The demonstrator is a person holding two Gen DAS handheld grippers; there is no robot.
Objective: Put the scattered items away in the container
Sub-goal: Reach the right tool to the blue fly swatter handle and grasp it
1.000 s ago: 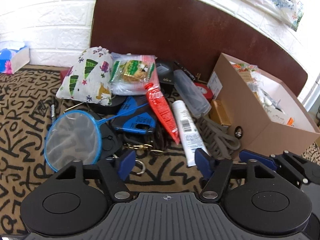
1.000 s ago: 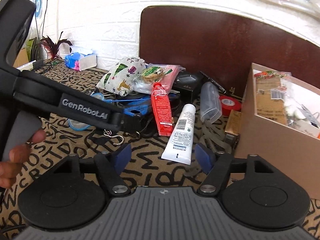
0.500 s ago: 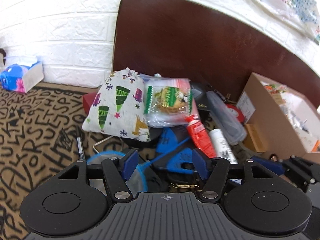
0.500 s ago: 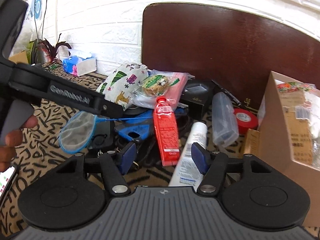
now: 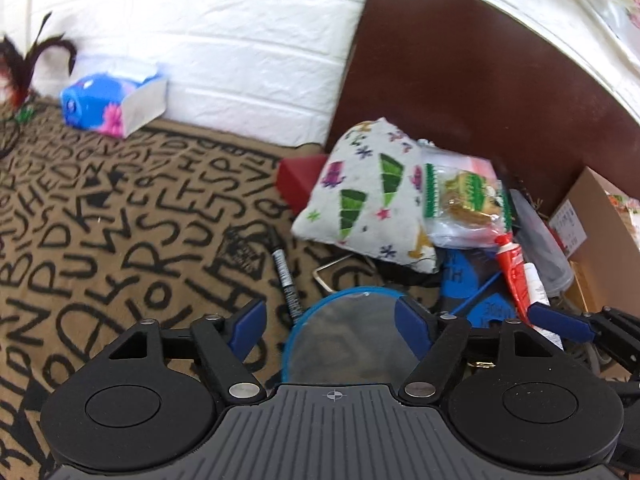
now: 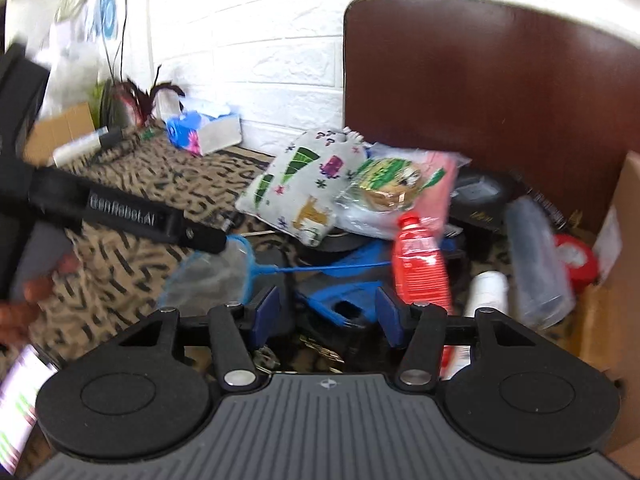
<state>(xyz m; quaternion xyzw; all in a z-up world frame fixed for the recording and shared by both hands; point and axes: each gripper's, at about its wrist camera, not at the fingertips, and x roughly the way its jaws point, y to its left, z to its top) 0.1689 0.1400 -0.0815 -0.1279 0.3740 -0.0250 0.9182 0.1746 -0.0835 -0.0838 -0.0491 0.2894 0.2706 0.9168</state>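
Hovering my left gripper (image 5: 330, 314) low over the blue-rimmed net (image 5: 352, 336), lower centre of the left wrist view; jaws spread wide, nothing between them. The right gripper (image 6: 326, 310) is also released, jaws apart, over the blue plastic piece (image 6: 340, 292) and some keys at the lower centre of its view.

Clutter pile sits centre-right in both views:
- tree-print cloth pouch (image 5: 368, 196), leaning against a red box (image 5: 298, 180)
- clear snack bag (image 5: 464, 204) just right of the pouch, touching it
- red tube (image 6: 420, 264) lying over the net's blue handle, white tube (image 6: 486, 292) beside it
- clear plastic case (image 6: 536, 256) and red tape roll (image 6: 576, 256) further right
- black marker (image 5: 286, 276) on the lettered mat (image 5: 120, 220), left of the net, barcode label on it but unreadable

Container: cardboard box (image 5: 600, 236) at the right edge of the left view, a white printed label on its side, text too small to read.

Readable writing: "GenRobot.AI" on the left gripper's side bar, seen at mid-left in the right view. Mat lettering is a jumble of black capitals. Blue tissue box (image 5: 114, 104) upper left, by the white brick wall.
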